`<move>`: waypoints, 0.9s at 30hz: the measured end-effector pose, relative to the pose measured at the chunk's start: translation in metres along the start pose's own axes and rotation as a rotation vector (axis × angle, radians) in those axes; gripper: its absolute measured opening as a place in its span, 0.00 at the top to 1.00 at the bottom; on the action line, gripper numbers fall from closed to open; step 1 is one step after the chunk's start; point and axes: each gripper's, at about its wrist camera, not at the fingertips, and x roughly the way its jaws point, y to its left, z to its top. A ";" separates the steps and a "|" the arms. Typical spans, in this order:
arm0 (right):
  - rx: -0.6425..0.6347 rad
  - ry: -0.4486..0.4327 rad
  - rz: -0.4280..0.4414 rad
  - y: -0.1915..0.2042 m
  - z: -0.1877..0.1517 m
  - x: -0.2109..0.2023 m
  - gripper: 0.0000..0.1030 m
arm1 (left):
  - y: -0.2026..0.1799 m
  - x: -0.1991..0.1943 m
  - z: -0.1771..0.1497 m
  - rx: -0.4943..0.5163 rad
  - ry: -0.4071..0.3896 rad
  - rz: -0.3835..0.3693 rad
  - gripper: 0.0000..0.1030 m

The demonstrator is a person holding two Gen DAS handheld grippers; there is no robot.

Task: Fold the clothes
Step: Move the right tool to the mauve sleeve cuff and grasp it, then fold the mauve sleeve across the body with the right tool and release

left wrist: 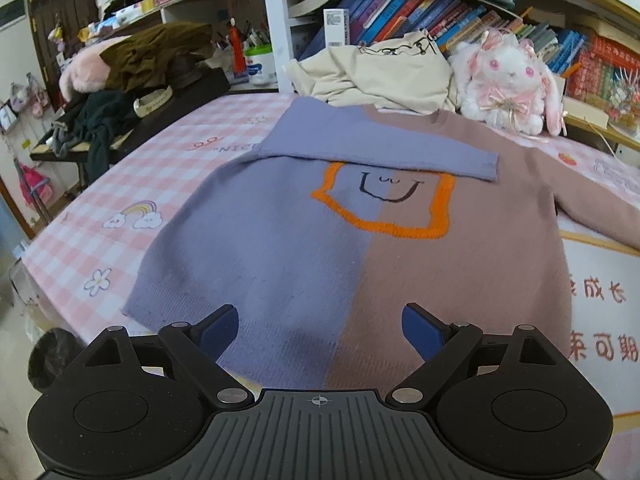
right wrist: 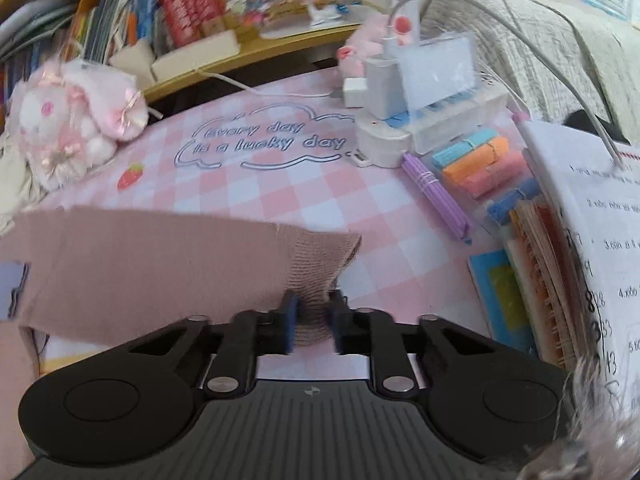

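A two-tone sweater point(left wrist: 320, 248), purple on the left and dusty pink on the right, lies flat on the pink checked tablecloth point(left wrist: 100, 216). An orange outline with a smiley face marks its chest. Its purple sleeve point(left wrist: 372, 148) is folded across the chest. My left gripper point(left wrist: 320, 328) hovers open over the hem, with nothing between its blue pads. In the right wrist view, the pink sleeve point(right wrist: 140, 264) stretches to the left, lifted off the cloth. My right gripper point(right wrist: 313, 322) is shut on the sleeve's ribbed cuff point(right wrist: 316, 276).
A cream garment point(left wrist: 380, 72) and a white plush rabbit point(left wrist: 508, 80) sit behind the sweater by the bookshelf. Dark clothes point(left wrist: 132, 80) are piled at the far left. To the right of the sleeve stand a white organiser point(right wrist: 420, 100), coloured stick bundles point(right wrist: 476, 168) and stacked books point(right wrist: 552, 280).
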 end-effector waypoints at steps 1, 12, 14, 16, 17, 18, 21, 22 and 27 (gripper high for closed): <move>0.007 -0.002 0.017 0.003 0.003 -0.003 0.91 | 0.001 0.001 0.000 0.007 0.000 -0.002 0.11; 0.045 -0.030 0.253 0.058 0.038 -0.043 0.92 | 0.019 0.019 0.005 0.045 0.014 -0.066 0.11; 0.011 -0.050 0.308 0.085 0.046 -0.053 0.92 | 0.024 0.022 0.008 0.050 0.011 -0.080 0.11; -0.025 -0.065 0.348 0.112 0.052 -0.059 0.92 | 0.030 0.023 0.011 0.065 0.014 -0.097 0.11; -0.041 -0.071 0.367 0.126 0.055 -0.062 0.92 | 0.034 0.023 0.013 0.063 0.009 -0.105 0.11; -0.058 -0.077 0.386 0.140 0.058 -0.064 0.92 | 0.037 0.024 0.015 0.062 0.004 -0.116 0.11; -0.113 -0.085 0.428 0.186 0.063 -0.067 0.92 | 0.048 0.025 0.018 0.072 -0.006 -0.142 0.11; -0.131 -0.085 0.443 0.201 0.063 -0.066 0.92 | 0.051 0.025 0.019 0.079 -0.009 -0.148 0.11; -0.217 -0.087 0.513 0.277 0.058 -0.064 0.92 | 0.067 0.030 0.025 0.106 -0.018 -0.173 0.11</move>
